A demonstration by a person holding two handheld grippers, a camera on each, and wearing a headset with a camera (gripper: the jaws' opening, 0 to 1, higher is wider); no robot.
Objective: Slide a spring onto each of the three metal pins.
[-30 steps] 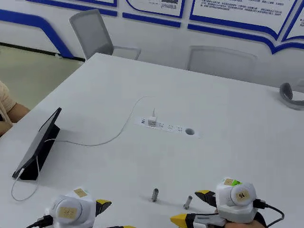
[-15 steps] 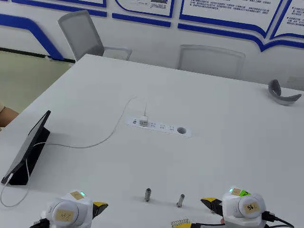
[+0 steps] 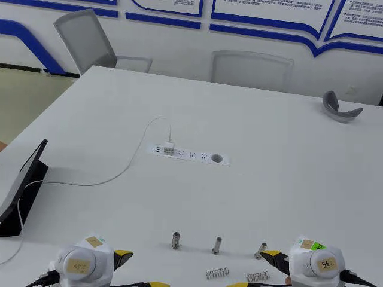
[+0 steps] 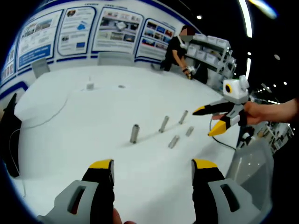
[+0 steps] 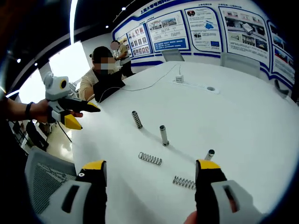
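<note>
pins (image 3: 216, 245) stand upright, two springs (image 3: 217, 273) lie flat — left claw (image 4: 153, 164) and right claw (image 5: 150, 165) spread

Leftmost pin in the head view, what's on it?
A spring is slid down around it. Its coils wrap it closely, so the metal underneath cannot be seen.

Left tool (image 4: 153, 164) and right tool (image 5: 152, 165) match: grey jaws with slotted shoulders, black ends capped in yellow. In the head view each carries a white rounded housing (image 3: 105, 263) with tan stickers (image 3: 79, 266) bearing dark handwritten marks; a green light (image 3: 315, 246) glows on the right one. Black cables (image 3: 45, 278) trail from their rear. A dark wristband (image 5: 29, 110) circles the left wrist
</note>
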